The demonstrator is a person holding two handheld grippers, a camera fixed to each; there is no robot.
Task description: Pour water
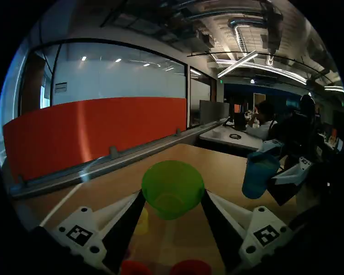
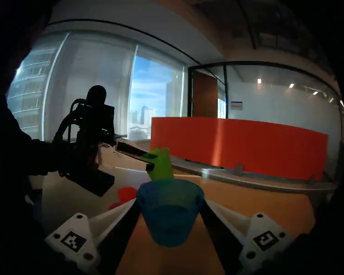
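While my left gripper (image 1: 172, 201) stays out of the pour, it is clamped on the green cup (image 1: 172, 183), held above the wooden table (image 1: 227, 169). My right gripper (image 2: 169, 217) has both fingers pressed on the blue cup (image 2: 169, 206), upright, near the green one. Red cups (image 1: 190, 266) sit by the table's near edge.

no legible text, no readable labels

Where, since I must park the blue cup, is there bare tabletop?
Bare table runs between the blue cup and the orange partition. It is crowded by the green cup: red cups and a yellow cup stand there.
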